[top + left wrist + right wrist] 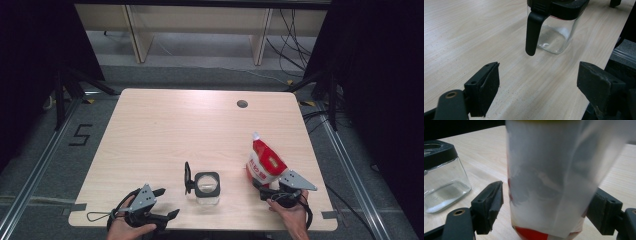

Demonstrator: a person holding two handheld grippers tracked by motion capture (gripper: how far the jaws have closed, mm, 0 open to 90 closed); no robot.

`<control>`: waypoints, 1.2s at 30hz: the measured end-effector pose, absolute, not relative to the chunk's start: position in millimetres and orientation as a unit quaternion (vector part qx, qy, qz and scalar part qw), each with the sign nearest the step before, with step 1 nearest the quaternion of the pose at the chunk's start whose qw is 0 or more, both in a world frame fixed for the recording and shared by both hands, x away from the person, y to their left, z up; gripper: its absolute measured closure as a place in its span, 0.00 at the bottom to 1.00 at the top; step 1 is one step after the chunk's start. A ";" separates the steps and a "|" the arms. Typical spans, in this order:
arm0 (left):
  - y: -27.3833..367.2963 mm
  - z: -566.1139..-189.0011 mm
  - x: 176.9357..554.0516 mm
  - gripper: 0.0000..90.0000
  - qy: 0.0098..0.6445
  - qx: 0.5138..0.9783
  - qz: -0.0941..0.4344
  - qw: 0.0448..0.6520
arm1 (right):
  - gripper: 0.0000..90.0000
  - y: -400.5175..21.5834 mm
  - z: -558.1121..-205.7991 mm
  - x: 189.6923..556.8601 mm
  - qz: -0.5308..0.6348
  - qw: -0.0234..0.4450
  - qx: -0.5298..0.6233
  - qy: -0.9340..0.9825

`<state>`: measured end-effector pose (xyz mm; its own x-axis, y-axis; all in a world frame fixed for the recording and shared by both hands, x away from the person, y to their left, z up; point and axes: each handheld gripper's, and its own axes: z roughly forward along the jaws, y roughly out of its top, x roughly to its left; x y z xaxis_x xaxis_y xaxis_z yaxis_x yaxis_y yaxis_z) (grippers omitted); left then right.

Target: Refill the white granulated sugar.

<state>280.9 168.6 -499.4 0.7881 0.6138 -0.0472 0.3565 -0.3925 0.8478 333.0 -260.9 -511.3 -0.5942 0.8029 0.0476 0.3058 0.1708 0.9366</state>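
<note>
Nearest the high camera, two hands come in over the table's near edge, each with a gripper. Under them, the table (pixel 165 130) is the largest thing: a pale wood top with a small round hole (pixel 242 104) near its far right corner, standing on a grey floor with dark curtains at both sides.

Next in size is the bag (pixel 264 162), red and white, standing upright near the right front of the table with its pinched top leaning away. In the right gripper view its pale back panel rises between the two black jaws, red showing at its foot.

Left of the bag and apart from it stands the jar (pixel 206 187), clear glass with a black square collar and its black lid swung open to the left. It sits near the front edge, about midway between the two hands.

The right gripper (pixel 270 192) sits just at the bag's base. Its jaws stand wide with the bag between them; the left pad is clear of the bag, and the right pad lies at the bag's edge, contact unclear.

The left gripper (pixel 162 202) lies at the front left, aimed toward the jar. Its jaws are spread apart with bare wood between them, the jar's hanging lid ahead.
</note>
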 end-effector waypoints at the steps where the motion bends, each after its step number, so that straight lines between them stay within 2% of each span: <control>1: 168.6 -499.4 280.9 0.20 0.295 0.823 0.138 0.465 | 0.27 -260.9 -512.7 334.7 0.525 0.234 0.387 0.721; 3: 168.6 -499.4 280.8 0.20 0.295 0.823 0.138 0.466 | 0.27 -262.5 -513.8 337.5 0.524 0.246 0.380 0.722; 7: 168.2 -499.2 280.4 0.20 0.295 0.823 0.136 0.466 | 0.28 -259.9 -514.3 337.4 0.523 0.229 0.399 0.718; 8: 167.9 -499.3 279.5 0.20 0.302 0.821 0.135 0.465 | 0.28 -261.1 -514.7 340.3 0.521 0.239 0.387 0.722; 11: 168.3 -499.2 280.6 0.20 0.294 0.823 0.137 0.466 | 0.31 -260.0 -514.2 342.8 0.523 0.225 0.388 0.724; 15: 167.1 -499.7 279.3 0.20 0.305 0.820 0.132 0.466 | 0.33 -258.8 -515.0 344.6 0.526 0.230 0.389 0.721; 32: 165.4 -499.5 278.3 0.20 0.300 0.816 0.125 0.478 | 0.34 -250.3 -514.0 348.8 0.484 0.214 0.404 0.746; 36: 165.3 -499.7 278.3 0.20 0.301 0.815 0.124 0.479 | 0.31 -246.2 -513.9 348.4 0.476 0.213 0.412 0.747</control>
<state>278.3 165.3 -499.7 0.7886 0.6088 -0.0867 0.3717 -0.3596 0.8559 348.4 -246.2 -513.9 -0.5706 0.8179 0.0743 0.4129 0.2075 0.8868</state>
